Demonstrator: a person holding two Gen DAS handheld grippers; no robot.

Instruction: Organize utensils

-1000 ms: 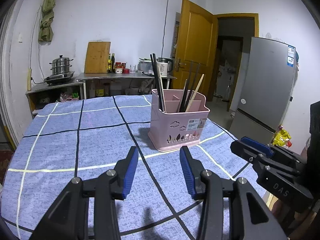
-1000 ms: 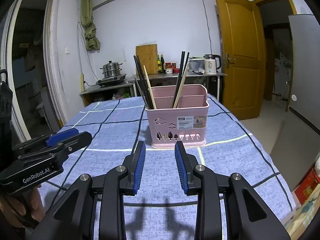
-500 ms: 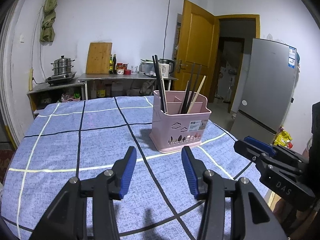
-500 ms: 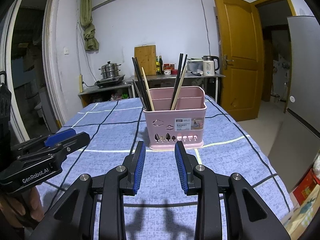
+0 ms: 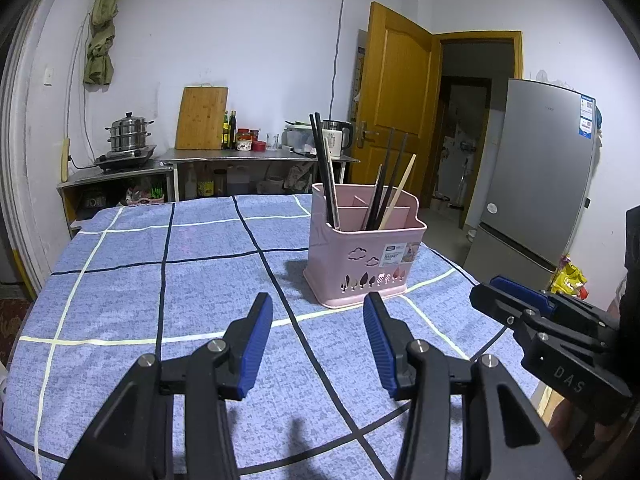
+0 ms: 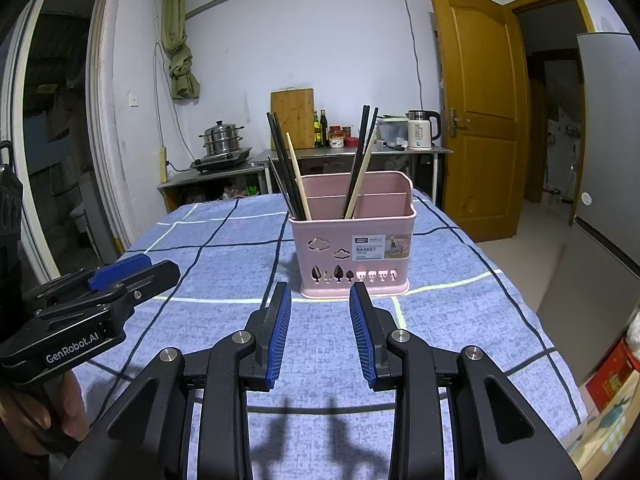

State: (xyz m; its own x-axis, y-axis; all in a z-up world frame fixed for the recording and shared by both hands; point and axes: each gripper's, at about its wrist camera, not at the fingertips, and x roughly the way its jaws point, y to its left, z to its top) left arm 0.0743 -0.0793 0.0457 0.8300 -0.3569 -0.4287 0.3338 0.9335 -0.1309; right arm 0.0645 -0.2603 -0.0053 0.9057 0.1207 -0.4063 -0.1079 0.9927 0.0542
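A pink utensil basket stands on the blue checked tablecloth; it also shows in the right wrist view. Several black and wooden chopsticks stand upright in its compartments. My left gripper is open and empty, short of the basket and to its left. My right gripper is open and empty, just in front of the basket. Each gripper shows in the other's view: the right one, the left one.
The table edge runs close on the right, with a grey fridge and an orange door beyond. A steel counter with a steamer pot, cutting board and kettle stands against the back wall.
Both grippers have drawn back slightly from the basket and stayed open. The basket and chopsticks have not moved.
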